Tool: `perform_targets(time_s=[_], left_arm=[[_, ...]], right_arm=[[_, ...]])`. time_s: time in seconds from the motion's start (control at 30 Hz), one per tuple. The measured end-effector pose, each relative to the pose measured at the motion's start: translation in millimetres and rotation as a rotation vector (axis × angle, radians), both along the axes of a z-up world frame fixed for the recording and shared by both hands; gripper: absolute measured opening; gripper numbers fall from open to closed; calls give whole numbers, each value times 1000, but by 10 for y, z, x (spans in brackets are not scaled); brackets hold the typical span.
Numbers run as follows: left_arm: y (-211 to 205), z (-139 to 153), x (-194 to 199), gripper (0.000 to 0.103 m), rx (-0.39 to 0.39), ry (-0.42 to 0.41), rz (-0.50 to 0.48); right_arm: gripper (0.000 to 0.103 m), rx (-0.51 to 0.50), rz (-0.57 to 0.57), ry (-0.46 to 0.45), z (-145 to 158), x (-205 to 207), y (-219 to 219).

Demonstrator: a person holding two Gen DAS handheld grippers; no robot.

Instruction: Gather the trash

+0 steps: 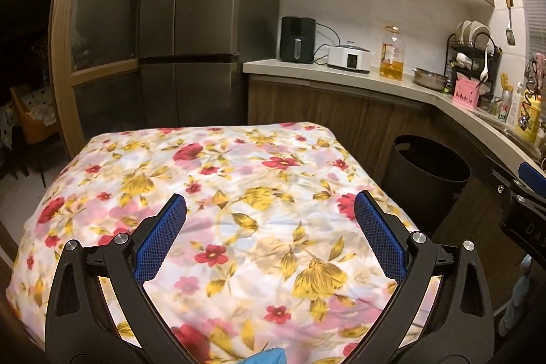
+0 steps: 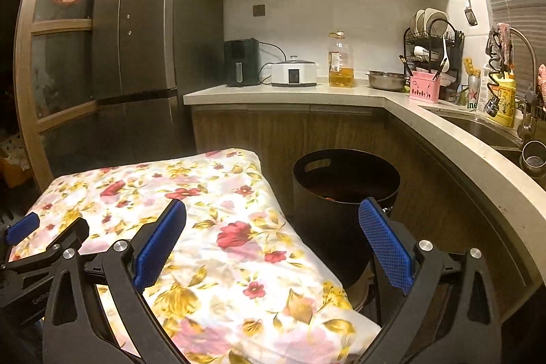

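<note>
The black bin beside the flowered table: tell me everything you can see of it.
The black bin is a round, matte, plastic-looking tub, standing upright and open on the floor. A slot handle is cut just below its rim. It sits between the flowered table and the wooden cabinets. Something reddish shows inside, too dark to identify. Neither claw touches it.

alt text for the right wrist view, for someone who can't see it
The open right gripper, holding nothing, hovers over a table under a floral cloth, with a black trash bin on the floor just beyond the table's right edge. Behind are a kitchen counter with appliances, an oil bottle and a dish rack, plus a dark refrigerator; the left gripper shows at far left.
</note>
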State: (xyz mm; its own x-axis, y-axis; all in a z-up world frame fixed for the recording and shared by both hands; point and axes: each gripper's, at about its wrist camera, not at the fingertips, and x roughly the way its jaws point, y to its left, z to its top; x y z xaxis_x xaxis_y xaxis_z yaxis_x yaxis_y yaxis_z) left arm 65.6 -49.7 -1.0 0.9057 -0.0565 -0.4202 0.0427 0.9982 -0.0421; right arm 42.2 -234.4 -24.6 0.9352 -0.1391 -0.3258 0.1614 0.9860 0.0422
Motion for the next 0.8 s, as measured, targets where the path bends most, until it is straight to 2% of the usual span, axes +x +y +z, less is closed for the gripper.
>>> perform_targets(time_s=[0.4,0.8], left_arm=[[111,79,-206,97,-16,-23,-1],[119,80,-240,97,-18,-26,-3]], right_arm=[[97,2,11,-23,81,-231,144],[97,8,2,-24,100,-257,156]])
